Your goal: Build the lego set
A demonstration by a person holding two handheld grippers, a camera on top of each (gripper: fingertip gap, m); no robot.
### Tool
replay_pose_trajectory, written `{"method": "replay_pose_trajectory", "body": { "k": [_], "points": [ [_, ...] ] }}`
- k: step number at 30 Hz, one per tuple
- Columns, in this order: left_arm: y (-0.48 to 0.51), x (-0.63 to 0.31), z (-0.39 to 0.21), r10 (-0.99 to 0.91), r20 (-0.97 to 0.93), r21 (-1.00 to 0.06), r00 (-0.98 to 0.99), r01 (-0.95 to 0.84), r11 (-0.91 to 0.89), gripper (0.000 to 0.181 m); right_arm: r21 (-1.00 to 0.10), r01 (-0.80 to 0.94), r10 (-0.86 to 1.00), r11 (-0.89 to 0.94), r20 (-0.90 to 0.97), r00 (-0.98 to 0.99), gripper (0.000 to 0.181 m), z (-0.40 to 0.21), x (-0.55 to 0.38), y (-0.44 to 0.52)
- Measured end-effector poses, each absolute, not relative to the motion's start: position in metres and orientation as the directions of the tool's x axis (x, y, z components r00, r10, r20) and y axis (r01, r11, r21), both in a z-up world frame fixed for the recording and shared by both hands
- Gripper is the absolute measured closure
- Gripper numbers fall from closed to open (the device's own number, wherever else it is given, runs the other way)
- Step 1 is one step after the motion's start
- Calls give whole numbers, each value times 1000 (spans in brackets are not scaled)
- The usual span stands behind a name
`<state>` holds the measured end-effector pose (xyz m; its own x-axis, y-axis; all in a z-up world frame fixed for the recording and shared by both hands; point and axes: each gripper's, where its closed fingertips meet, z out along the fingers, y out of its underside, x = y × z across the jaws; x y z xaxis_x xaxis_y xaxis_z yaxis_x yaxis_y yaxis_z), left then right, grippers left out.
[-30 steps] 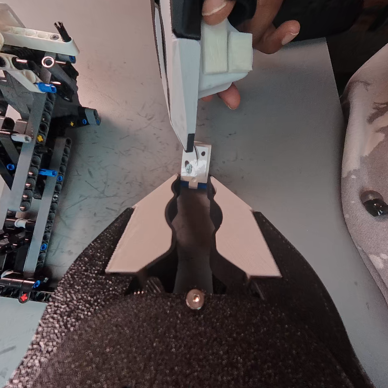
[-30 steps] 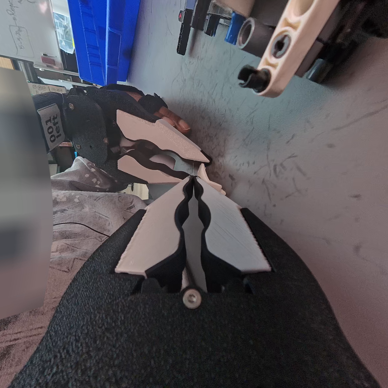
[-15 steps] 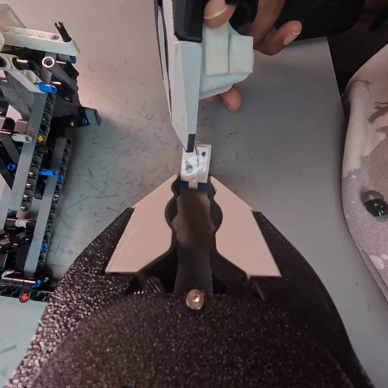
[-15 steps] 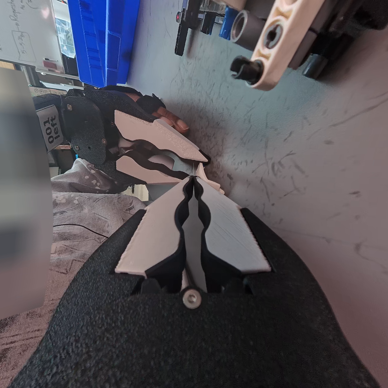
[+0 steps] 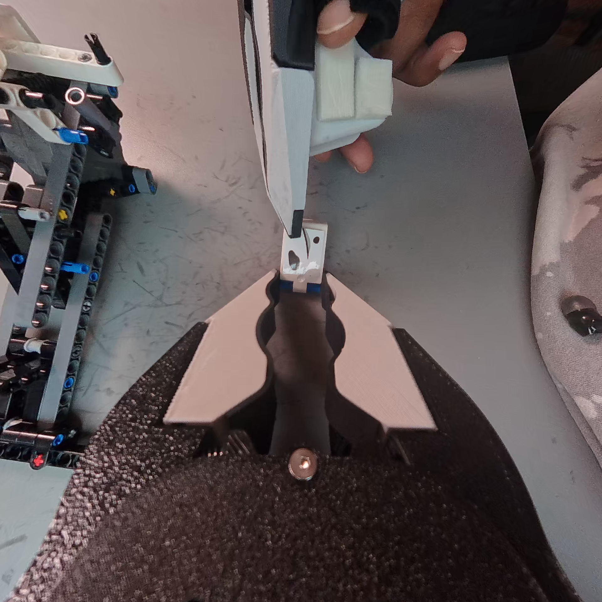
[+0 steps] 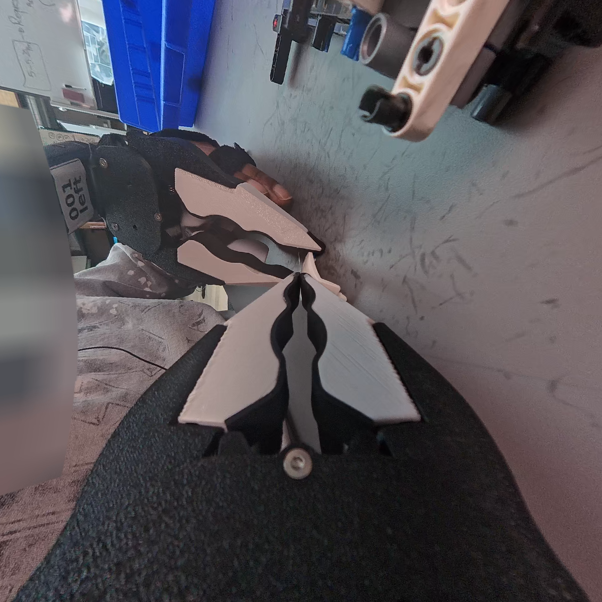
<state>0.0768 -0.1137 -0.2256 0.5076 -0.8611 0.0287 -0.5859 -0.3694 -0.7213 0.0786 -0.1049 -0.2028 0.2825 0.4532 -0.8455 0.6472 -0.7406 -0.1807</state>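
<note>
A white piece is clamped at frame centre by the left gripper. Its top edge is pinched by the closed right gripper. The model is seen at left.

You are in a lab or workshop: a scratched grey tabletop, a blue bin and a whiteboard behind.
</note>
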Motion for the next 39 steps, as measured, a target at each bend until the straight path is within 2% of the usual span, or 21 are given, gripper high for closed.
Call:
{"method": "replay_pose_trajectory", "body": {
  "k": [39],
  "points": [
    [-114, 77, -226, -861, 33, -720, 508, -585, -373, 157, -285, 685, 595, -671, -758, 267, 181, -204, 79, -104]
  ]
}}
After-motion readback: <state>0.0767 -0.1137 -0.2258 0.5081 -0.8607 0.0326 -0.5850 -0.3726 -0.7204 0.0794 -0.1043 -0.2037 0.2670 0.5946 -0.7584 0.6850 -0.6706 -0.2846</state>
